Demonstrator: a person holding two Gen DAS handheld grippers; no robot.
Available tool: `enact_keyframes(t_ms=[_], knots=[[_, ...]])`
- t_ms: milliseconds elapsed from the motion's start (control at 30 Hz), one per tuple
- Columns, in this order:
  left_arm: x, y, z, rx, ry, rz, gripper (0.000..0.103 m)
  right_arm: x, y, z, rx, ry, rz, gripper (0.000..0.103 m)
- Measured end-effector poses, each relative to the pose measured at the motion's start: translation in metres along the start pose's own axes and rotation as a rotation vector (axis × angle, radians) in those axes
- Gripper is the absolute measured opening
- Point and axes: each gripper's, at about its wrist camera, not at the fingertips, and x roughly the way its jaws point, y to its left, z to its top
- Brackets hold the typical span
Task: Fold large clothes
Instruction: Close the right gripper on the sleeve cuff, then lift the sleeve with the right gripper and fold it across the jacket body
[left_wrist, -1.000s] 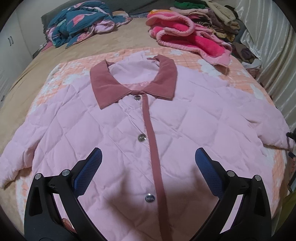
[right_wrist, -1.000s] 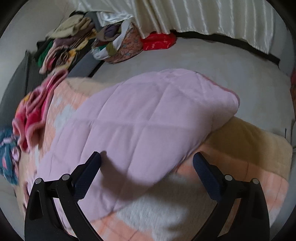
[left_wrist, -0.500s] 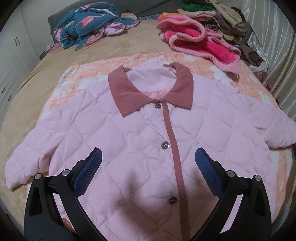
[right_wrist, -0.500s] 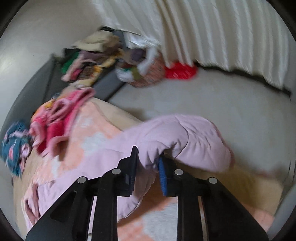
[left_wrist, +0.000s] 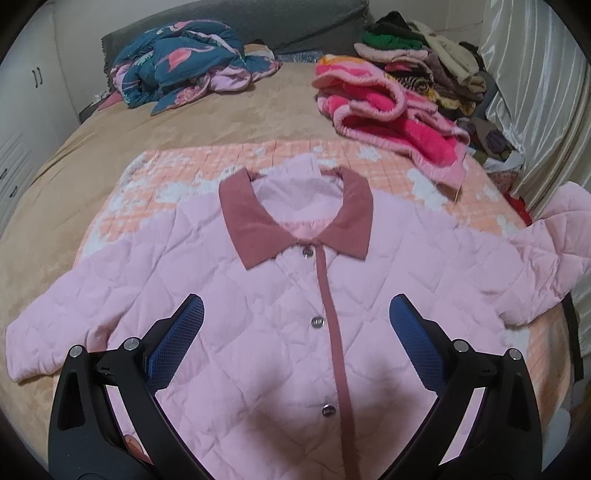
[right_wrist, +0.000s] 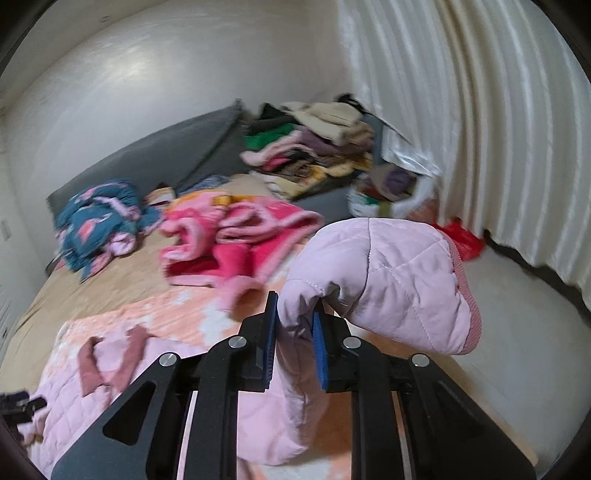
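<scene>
Bedroom, a wide bed (left_wrist: 110, 147) with heaps of clothes in the upper part of both frames: first fold of the pink jacket is starting.

Pink quilted jacket (left_wrist: 295, 314) lies flat, buttoned, on the peach blanket (left_wrist: 184, 173) in the middle of the left wrist frame. Its sleeve (right_wrist: 388, 280) is lifted off the bed, at right of centre in the right wrist frame; the right gripper (right_wrist: 295, 332) pinches it, jaws narrow and closing a last bit on the cloth. The left gripper (left_wrist: 295, 332) hangs wide apart above the jacket's front, holding and touching nothing. I judge the sleeve fold is in hand; next the sleeve should be carried across toward the collar (left_wrist: 295, 221) and laid flat without dragging the body.
</scene>
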Motion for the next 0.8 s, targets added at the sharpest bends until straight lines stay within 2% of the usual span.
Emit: enact_keyframes(t_ms=[100, 233, 433, 600, 800], knots=[[-0.008, 0.004, 0.01, -0.019, -0.021, 0.019, 0.094, -0.006, 0.032, 0.002, -0.055, -0.016, 0.049, 0.016], [-0.015, 0.013, 0.02, -0.038, -0.038, 0.007, 0.094, -0.015, 0.071, -0.003, -0.12, -0.039, 0.131, 0.016], [-0.015, 0.038, 0.02, -0.1, -0.038, 0.011, 0.094, -0.016, 0.119, -0.015, -0.178, -0.024, 0.231, 0.016], [-0.009, 0.059, 0.013, -0.136, -0.022, 0.012, 0.094, -0.007, 0.163, -0.036, -0.236, 0.015, 0.298, 0.016], [0.0, 0.081, 0.0, -0.169, -0.009, 0.018, 0.094, 0.01, 0.211, -0.081, -0.302, 0.11, 0.376, 0.016]])
